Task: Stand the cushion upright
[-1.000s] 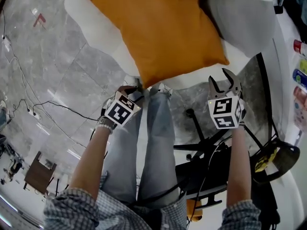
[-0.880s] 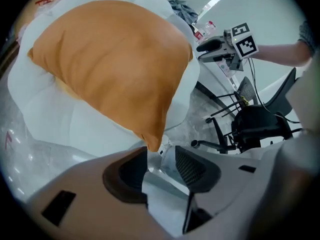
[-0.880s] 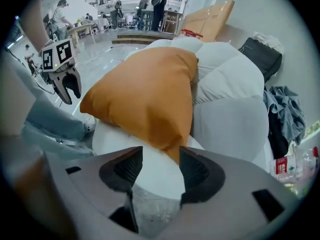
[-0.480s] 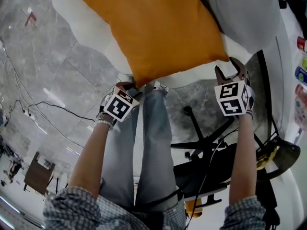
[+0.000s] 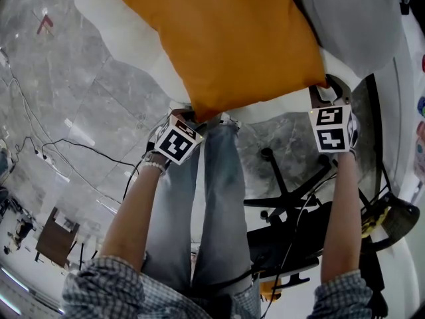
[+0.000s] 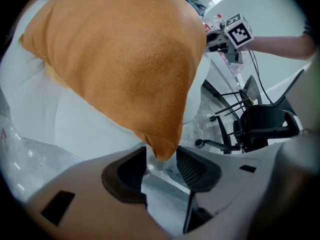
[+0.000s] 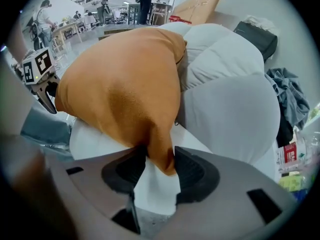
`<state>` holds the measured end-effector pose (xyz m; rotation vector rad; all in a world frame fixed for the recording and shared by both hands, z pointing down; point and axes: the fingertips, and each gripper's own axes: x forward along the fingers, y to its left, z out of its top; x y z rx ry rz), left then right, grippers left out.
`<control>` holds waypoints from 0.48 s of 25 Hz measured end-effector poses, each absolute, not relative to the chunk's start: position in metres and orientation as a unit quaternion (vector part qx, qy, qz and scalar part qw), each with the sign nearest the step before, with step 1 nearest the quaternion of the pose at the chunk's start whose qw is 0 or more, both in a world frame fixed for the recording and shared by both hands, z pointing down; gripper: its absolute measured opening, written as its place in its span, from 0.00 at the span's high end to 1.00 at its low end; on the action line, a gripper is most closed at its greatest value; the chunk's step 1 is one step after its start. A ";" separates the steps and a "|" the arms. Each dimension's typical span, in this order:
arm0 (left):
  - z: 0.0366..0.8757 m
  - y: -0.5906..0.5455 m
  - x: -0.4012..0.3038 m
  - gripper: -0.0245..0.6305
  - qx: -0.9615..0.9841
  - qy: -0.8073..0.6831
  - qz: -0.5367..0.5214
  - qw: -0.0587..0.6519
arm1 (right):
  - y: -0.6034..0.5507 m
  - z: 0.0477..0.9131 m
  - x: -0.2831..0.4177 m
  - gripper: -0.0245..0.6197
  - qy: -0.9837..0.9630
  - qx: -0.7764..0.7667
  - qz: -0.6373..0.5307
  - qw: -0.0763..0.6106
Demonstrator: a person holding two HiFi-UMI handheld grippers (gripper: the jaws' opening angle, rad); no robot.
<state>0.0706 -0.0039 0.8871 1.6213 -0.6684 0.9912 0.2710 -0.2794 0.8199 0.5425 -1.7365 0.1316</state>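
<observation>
Finds cushion (image 5: 232,38) lying flat, unraised: left gripper (image 6: 161,159) just opened wide, corner loose between jaws; right gripper (image 7: 159,166) just closing, pinching other corner; leaves standing upright to do.

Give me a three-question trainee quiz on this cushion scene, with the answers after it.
1. True or false: the orange cushion already stands upright.
2. What sits between the jaws of the left gripper? A) a corner of the cushion B) the middle of a long edge C) nothing
3. Fill in: the pillow beside the cushion is ___ in colour.

Key
1. False: it lies flat on the white surface.
2. A. The jaws have just been opening, and they stand apart round the corner without pressing it.
3. Grey.
</observation>
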 end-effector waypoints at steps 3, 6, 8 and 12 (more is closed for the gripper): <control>0.892 -0.006 0.073 0.74 0.677 -0.277 0.411 0.544 | -0.278 0.820 0.269 0.72 -0.754 0.239 0.056 0.609; 0.886 -0.015 0.074 0.85 0.674 -0.282 0.392 0.559 | -0.276 0.817 0.267 0.80 -0.755 0.238 0.050 0.610; 0.879 -0.022 0.073 0.87 0.679 -0.283 0.382 0.560 | -0.275 0.815 0.264 0.84 -0.754 0.244 0.060 0.608; 0.859 -0.028 0.071 0.88 0.688 -0.276 0.387 0.548 | -0.275 0.805 0.261 0.87 -0.749 0.267 0.094 0.599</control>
